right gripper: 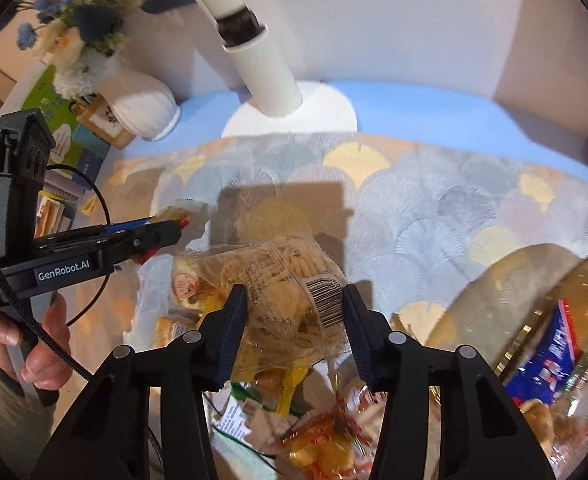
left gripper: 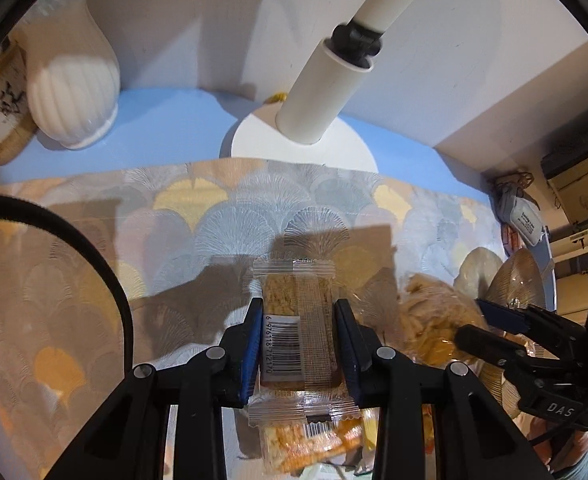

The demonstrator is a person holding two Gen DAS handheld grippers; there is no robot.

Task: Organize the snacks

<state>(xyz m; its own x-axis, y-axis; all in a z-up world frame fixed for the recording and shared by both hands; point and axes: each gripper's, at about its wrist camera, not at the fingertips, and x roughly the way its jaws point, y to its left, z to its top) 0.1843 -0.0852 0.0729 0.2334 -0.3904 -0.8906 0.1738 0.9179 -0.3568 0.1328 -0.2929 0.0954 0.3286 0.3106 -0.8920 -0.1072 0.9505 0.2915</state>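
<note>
Snack bar in clear wrapper with a barcode, brown and oblong (left gripper: 296, 324): clamped between the blue pads of the left gripper (left gripper: 298, 344), held above the fan-patterned pastel tablecloth (left gripper: 213, 216). Clear crinkly bag of pale yellow stick snacks (right gripper: 277, 292): pinched between the right gripper (right gripper: 294, 320) fingers, bag bulging past both sides, also off the cloth. More wrapped snacks lie in a pile below both grippers, including an orange-crumbed bar (left gripper: 310, 440). Glass bowl with gold rim (right gripper: 554, 320) sits at right, blue packet (right gripper: 554, 344) inside. White ribbed vase (left gripper: 73, 92) and white lamp post on round base (left gripper: 314, 92) stand at the back on the blue table surface (left gripper: 165, 120).
</note>
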